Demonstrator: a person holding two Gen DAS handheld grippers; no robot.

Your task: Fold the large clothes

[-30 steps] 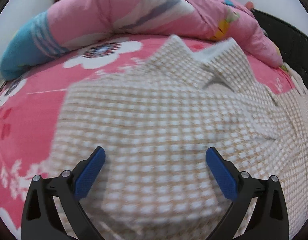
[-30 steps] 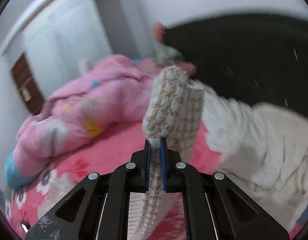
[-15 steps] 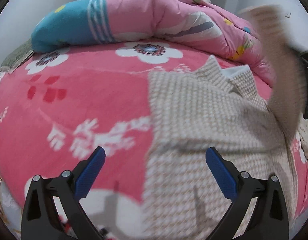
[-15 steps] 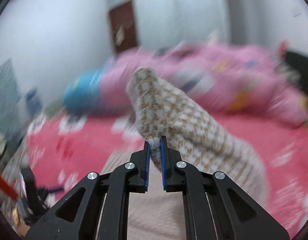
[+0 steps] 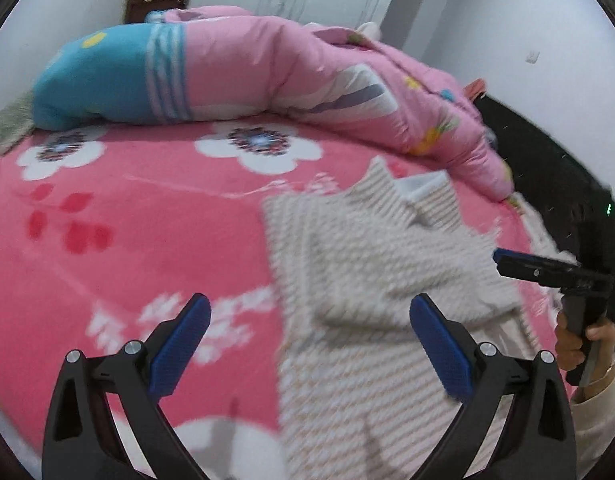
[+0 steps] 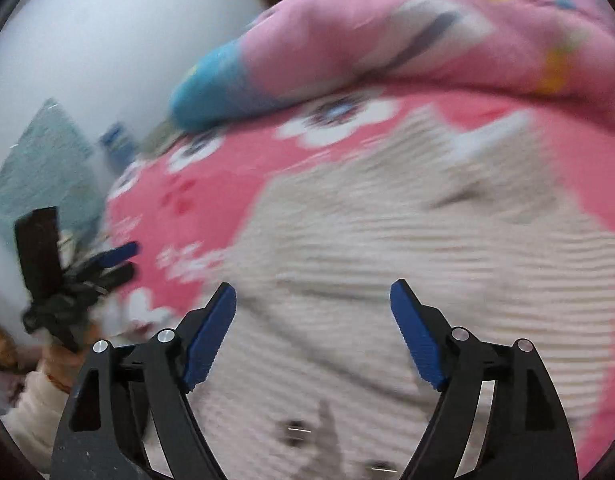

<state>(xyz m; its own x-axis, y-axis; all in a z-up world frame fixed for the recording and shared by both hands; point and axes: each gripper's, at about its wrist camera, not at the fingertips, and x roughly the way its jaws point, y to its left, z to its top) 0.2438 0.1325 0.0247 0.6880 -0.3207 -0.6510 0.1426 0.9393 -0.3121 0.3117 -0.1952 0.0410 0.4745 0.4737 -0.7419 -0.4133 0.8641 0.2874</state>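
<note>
beige checked garment flat on pink bedspread | no legible writing

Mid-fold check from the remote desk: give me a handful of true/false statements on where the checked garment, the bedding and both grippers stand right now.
1. The checked garment lies on the pink flowered bedspread. True.
2. The right gripper is clamped on a sleeve. False: its jaws are opening and nothing is between them; the garment lies beneath.
3. The left gripper is open and holds nothing. True.
4. The pink and blue quilt is spread over the garment. False: it is bunched along the far side of the bed, beyond the garment.
5. A part of the garment is folded over its body. True.
</note>
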